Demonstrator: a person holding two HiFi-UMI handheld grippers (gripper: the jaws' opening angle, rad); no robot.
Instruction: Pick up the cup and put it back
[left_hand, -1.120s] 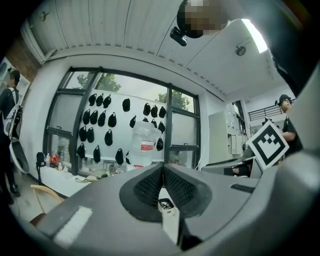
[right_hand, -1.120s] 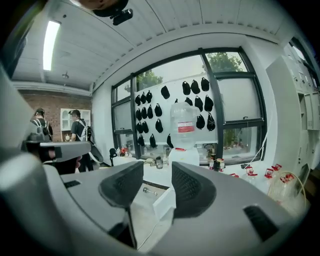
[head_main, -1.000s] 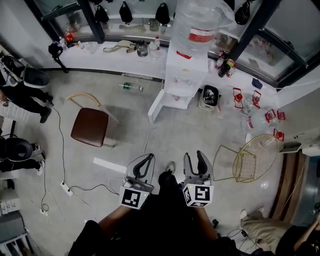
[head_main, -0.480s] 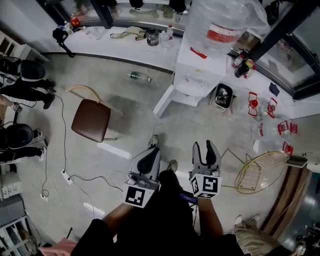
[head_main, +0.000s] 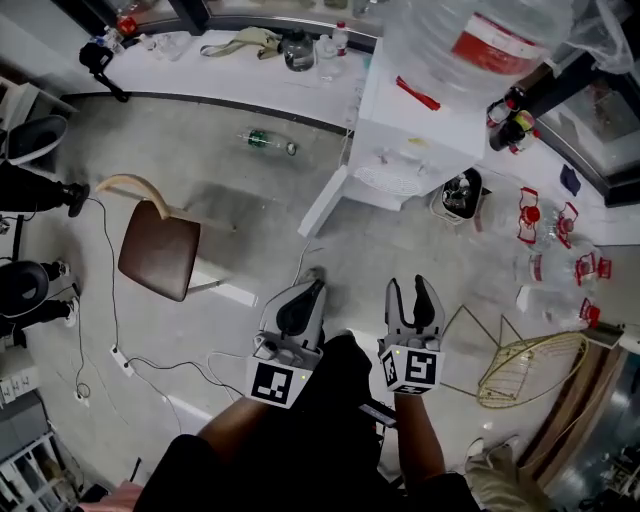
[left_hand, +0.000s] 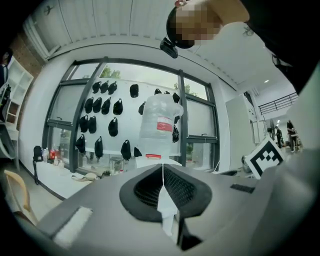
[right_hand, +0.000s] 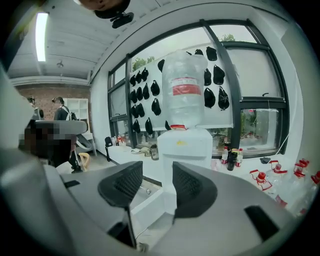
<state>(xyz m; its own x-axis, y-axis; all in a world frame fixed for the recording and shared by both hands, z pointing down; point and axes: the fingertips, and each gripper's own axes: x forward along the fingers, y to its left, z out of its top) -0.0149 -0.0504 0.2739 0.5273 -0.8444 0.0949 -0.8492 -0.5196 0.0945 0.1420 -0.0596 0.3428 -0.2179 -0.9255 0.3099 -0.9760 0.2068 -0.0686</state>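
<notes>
I cannot make out a cup in any view. A white water dispenser with a large clear bottle on top stands ahead by the window. My left gripper is held low in front of the person, shut, jaws touching with nothing between them. Beside it, my right gripper stands open with an empty gap. Both gripper views look along the jaws at the dispenser, which is still some way off.
A brown chair stands at the left, and a green bottle lies on the floor. A gold wire chair, a black bin and several red-capped bottles are at the right. Cables trail at the left.
The person has stepped toward the dispenser, which now looms larger at the top. Both grippers keep the same places in front of the body.
</notes>
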